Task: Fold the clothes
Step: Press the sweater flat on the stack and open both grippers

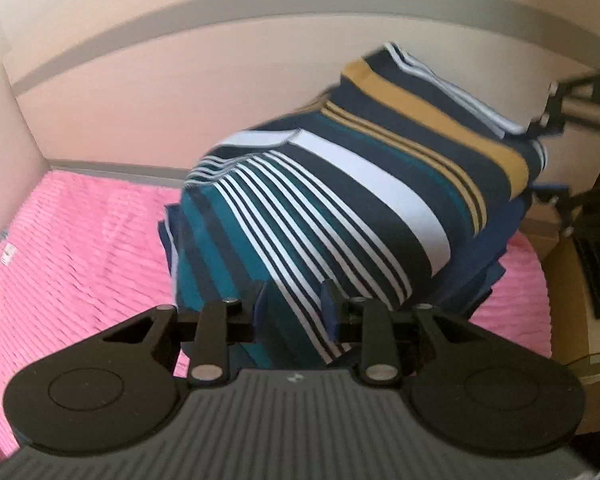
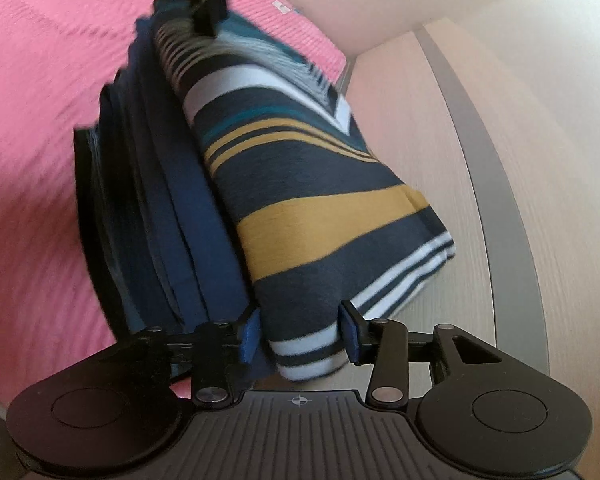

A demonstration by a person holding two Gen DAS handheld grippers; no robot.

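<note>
Striped shirt (image 1: 340, 200) spans both claws over pink bedspread (image 1: 60, 260). Left claw (image 1: 294, 312) pinches one end; right claw (image 2: 298, 334) clamps the opposite folded end.

I log one folded shirt (image 1: 340, 184) on top of a stack of folded clothes (image 2: 152, 200), the stack lying on the bed cover (image 1: 72, 264). Behind the stack stands the headboard panel (image 1: 148, 92). My left gripper (image 1: 294, 314) sits at one end of the shirt, fabric between its fingers. My right gripper (image 2: 300, 338) sits at the opposite end, likewise astride the shirt's edge. To the right beyond the bed, a keyboard (image 1: 596, 272) on a desk.
</note>
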